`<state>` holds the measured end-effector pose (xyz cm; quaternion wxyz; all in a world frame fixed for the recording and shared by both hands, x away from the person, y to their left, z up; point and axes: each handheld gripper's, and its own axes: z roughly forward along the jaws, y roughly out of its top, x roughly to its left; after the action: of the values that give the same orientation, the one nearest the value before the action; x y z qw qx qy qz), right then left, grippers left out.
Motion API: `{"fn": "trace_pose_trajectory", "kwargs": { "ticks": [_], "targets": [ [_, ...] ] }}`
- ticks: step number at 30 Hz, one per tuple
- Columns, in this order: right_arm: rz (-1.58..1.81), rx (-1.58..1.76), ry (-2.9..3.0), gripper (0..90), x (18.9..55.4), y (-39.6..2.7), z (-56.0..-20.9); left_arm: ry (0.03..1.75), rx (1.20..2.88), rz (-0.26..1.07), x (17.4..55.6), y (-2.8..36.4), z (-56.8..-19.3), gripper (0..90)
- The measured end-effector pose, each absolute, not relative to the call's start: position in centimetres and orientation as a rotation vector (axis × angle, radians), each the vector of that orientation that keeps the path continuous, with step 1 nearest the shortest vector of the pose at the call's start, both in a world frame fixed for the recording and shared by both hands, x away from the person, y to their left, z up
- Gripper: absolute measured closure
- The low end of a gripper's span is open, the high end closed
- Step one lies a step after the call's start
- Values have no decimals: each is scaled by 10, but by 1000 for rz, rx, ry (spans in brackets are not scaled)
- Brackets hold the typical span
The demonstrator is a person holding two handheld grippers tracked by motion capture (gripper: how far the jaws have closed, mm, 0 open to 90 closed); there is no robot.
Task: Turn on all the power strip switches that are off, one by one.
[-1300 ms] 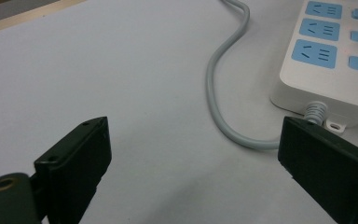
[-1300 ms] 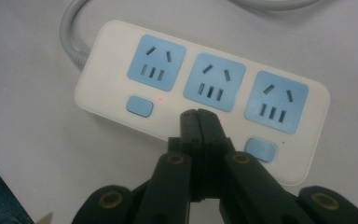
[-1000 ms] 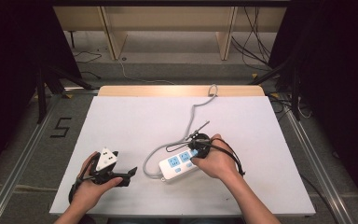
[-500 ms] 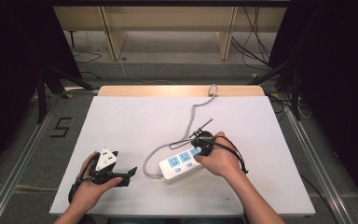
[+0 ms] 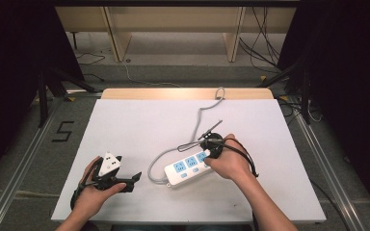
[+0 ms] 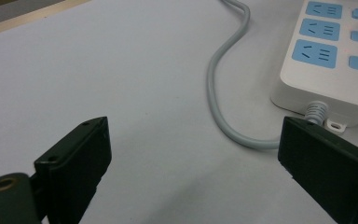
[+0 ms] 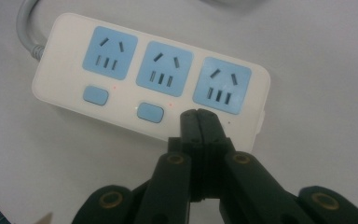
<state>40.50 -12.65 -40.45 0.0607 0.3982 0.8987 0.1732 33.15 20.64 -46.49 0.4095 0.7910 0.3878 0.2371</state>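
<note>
High view: white table (image 5: 139,125) on grey floor (image 5: 183,72), dark curtains (image 5: 351,72) alongside.

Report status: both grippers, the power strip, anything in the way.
Left gripper open, idle near the grey cord. Right gripper shut, tips over power strip's third switch spot. No obstruction visible on the white table.
</note>
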Motion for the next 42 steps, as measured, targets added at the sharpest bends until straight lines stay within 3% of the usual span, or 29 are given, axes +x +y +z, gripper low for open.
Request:
{"fn": "trace_pose_trajectory", "kwargs": {
  "ticks": [42],
  "targets": [
    [437, 1240, 2723, 900, 419, -125, -422, 981, 1988, 594, 332, 207, -465, 92]
  ]
}}
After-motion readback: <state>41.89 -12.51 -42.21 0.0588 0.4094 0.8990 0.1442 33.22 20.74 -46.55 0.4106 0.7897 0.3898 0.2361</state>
